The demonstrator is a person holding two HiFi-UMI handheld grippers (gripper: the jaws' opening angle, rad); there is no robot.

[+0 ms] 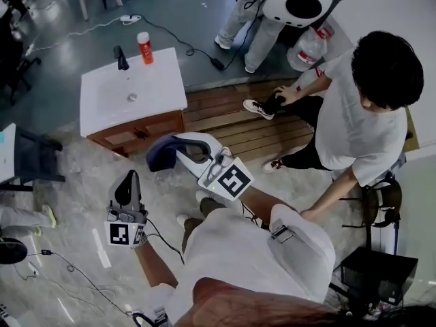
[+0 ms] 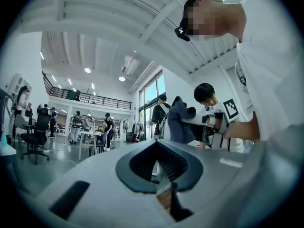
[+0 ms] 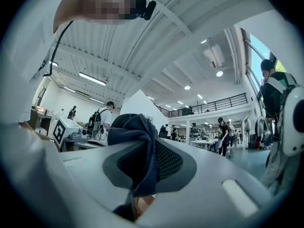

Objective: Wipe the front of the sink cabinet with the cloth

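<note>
The sink cabinet (image 1: 139, 131) stands at the upper left, with a white basin top (image 1: 109, 107), a black faucet (image 1: 120, 58) and a brown wooden front. My right gripper (image 1: 163, 157) hovers just in front of that wooden face, shut on a dark blue cloth (image 1: 158, 158). In the right gripper view the cloth (image 3: 135, 141) bunches over the right gripper (image 3: 142, 163). My left gripper (image 1: 129, 180) is lower and further left, away from the cabinet, shut with nothing in it. The left gripper view shows the left gripper (image 2: 160, 163) closed, and the cloth (image 2: 180, 122) beyond.
A red-orange bottle (image 1: 144, 48) stands on the floor behind the cabinet. A person in a white shirt (image 1: 354, 125) sits at the right on a wooden pallet (image 1: 225, 114). A white robot (image 1: 300, 2) stands at the top. A black chair (image 1: 37, 159) is at the left, and cables (image 1: 75, 274) cross the floor.
</note>
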